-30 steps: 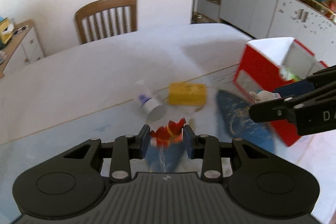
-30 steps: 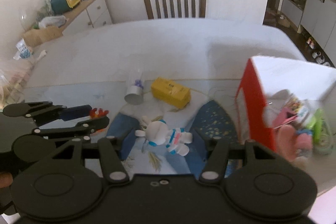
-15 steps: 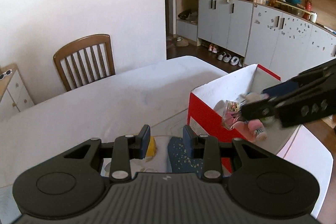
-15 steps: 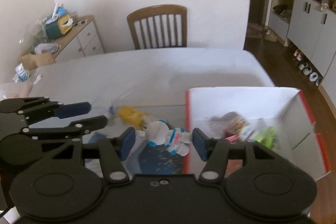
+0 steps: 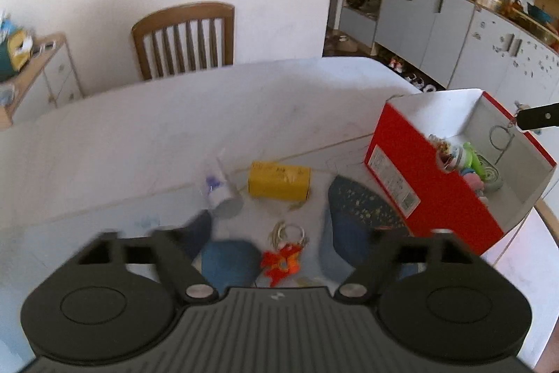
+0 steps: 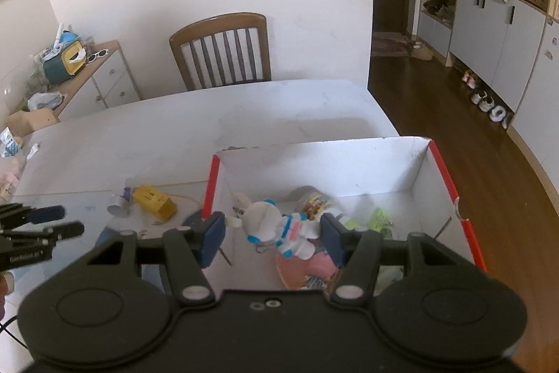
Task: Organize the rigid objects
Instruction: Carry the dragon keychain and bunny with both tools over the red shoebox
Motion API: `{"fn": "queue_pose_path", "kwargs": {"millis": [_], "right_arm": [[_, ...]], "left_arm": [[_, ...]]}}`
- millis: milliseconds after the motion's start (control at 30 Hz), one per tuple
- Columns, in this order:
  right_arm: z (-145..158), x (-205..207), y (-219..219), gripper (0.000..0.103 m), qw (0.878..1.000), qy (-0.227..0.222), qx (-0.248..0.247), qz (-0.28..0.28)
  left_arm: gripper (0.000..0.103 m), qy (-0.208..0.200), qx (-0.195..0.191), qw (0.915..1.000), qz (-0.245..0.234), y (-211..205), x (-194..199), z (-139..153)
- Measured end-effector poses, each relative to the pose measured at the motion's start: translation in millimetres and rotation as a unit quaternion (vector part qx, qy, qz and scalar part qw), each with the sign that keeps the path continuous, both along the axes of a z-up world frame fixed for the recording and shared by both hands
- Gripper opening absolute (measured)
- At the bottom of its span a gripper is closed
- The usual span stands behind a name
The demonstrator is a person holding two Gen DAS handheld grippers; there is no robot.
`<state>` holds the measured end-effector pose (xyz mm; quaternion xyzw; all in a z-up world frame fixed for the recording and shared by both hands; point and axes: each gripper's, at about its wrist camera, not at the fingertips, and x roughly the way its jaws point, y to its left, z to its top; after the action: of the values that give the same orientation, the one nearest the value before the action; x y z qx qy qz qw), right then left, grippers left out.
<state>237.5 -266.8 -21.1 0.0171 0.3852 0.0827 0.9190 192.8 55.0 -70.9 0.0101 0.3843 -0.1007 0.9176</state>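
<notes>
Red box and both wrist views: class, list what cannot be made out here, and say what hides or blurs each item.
- Red box floor near the camera, right wrist view: hidden by the right claw and its white figure.
- Left claw fingertips, left wrist view: motion-blurred while its jaws are opening above the orange toy.
- Box label, left wrist view: print too small to read.
- Clear cup: blurred.

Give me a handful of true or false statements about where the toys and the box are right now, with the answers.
1. The right gripper holds a white and blue figure above the red box. True.
2. The orange keychain toy lies inside the box. False: it lies on the table, between the left gripper's opening jaws.
3. The yellow box lies on the table outside the red box. True.
4. The red box is empty. False: several toys are inside.
</notes>
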Motion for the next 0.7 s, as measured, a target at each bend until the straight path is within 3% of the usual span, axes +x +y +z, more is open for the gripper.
{"fn": "queue_pose_path", "kwargs": {"millis": [167,333,567,700], "right_arm": [[-4.0,1.4,-1.3,0.059,1.000,0.007,-0.001,-0.001],[-7.1,1.9,-2.4,0.059,1.000,0.013,-0.006,-0.008],[-9.9,0.7,-7.1,0.059,1.000,0.017,-0.010,-0.021],[-11.0,0.9,-9.6,0.059,0.999,0.019,-0.010,-0.027]], "left_arm": [[0.085,0.036,0.021,0.9991,-0.012,-8.5,10.2,-38.6],[0.085,0.045,0.033,0.9984,-0.014,-19.5,19.9,-75.5],[0.085,0.048,0.034,0.9982,0.001,-15.0,26.4,-95.3],[0.070,0.047,0.040,0.9981,0.007,-12.4,27.4,-97.5]]}}
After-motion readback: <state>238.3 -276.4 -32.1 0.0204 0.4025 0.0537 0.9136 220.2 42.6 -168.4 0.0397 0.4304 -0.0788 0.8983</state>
